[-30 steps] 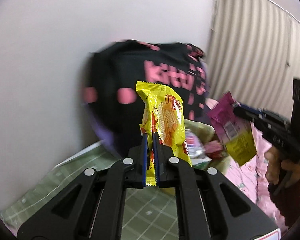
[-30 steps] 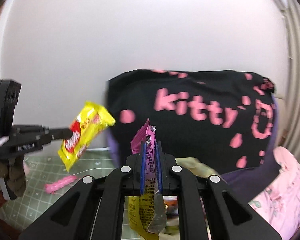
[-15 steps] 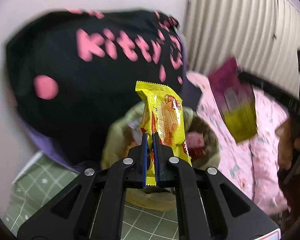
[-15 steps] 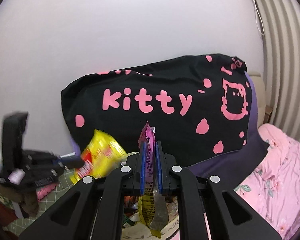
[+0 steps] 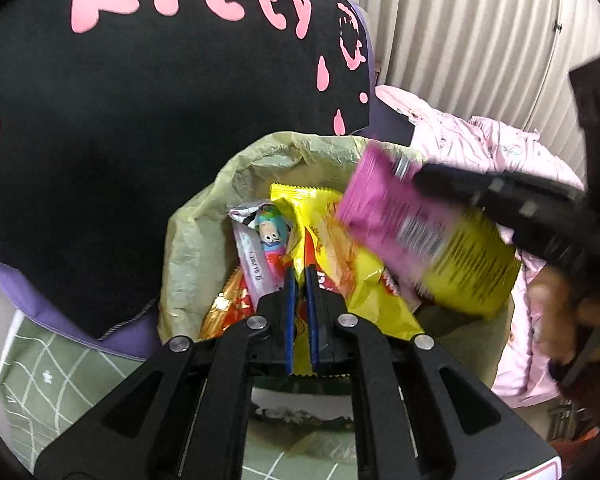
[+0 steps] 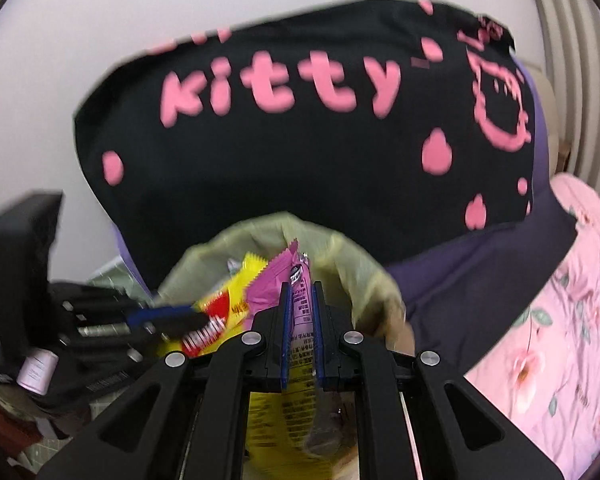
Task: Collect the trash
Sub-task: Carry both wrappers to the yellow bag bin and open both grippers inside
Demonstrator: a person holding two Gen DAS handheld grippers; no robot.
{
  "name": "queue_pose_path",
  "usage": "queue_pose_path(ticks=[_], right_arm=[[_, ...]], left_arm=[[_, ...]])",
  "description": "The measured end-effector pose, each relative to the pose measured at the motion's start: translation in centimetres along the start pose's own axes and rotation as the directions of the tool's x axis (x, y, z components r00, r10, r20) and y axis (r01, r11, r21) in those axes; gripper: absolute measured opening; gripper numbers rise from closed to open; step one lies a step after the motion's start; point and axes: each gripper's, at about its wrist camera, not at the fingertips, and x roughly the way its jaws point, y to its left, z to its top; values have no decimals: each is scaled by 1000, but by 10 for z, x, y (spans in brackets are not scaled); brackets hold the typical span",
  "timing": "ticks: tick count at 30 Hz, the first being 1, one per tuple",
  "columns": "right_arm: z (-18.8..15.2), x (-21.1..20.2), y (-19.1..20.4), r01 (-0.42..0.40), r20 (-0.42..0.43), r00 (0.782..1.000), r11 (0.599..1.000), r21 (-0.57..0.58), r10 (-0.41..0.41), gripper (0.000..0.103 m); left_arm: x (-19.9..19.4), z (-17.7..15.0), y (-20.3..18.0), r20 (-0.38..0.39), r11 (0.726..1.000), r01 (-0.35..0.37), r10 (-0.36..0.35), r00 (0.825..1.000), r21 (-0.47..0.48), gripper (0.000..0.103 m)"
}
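Left wrist: left gripper (image 5: 300, 280) clamped on a yellow wrapper (image 5: 340, 264), jaws nearly together with the foil pinched between them. The wrapper hangs over the mouth of the bin bag (image 5: 196, 240), pale green liner, open. Already inside: a white-and-blue wrapper (image 5: 260, 240) and an orange one (image 5: 228, 304) at the near left. Right gripper (image 5: 500, 196) comes in from the right, blurred, holding a pink-yellow wrapper (image 5: 420, 240) above the bag's right half. A hand (image 5: 560, 304) shows at the right edge. Black cushion (image 5: 140, 120) behind the bag, pink quilt (image 5: 480, 140) far right, green mat (image 5: 60, 380) near left.

Right wrist: right gripper jaws (image 6: 300, 312) tight on the pink-yellow wrapper (image 6: 280, 284), over the bag (image 6: 340, 264). Left gripper (image 6: 168, 318) at left with the yellow wrapper (image 6: 228, 304), just beside the pink one.

Status: both pieces picked up and over the bag, neither released. Left to do, by my read: let go of both, check they land inside. Can't see whether more trash remains outside the bag.
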Motion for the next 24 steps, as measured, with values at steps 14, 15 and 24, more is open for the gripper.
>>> queue_pose_path(ticks=[14,15,24], right_arm=[[10,2,-1,-11,38,999,999,46,9,10],[13,0,0,-13,49,999,999,51,10,10],[12,15,12,102,5,995,993,66,-102,10]], left_arm=[[-20,6,13,30,996,64,-63,998,-67,4],[-22,6,15,35,995,67,-65,997,-71,4],[-22,5,35,36,980,131,-127,991,-150,4]])
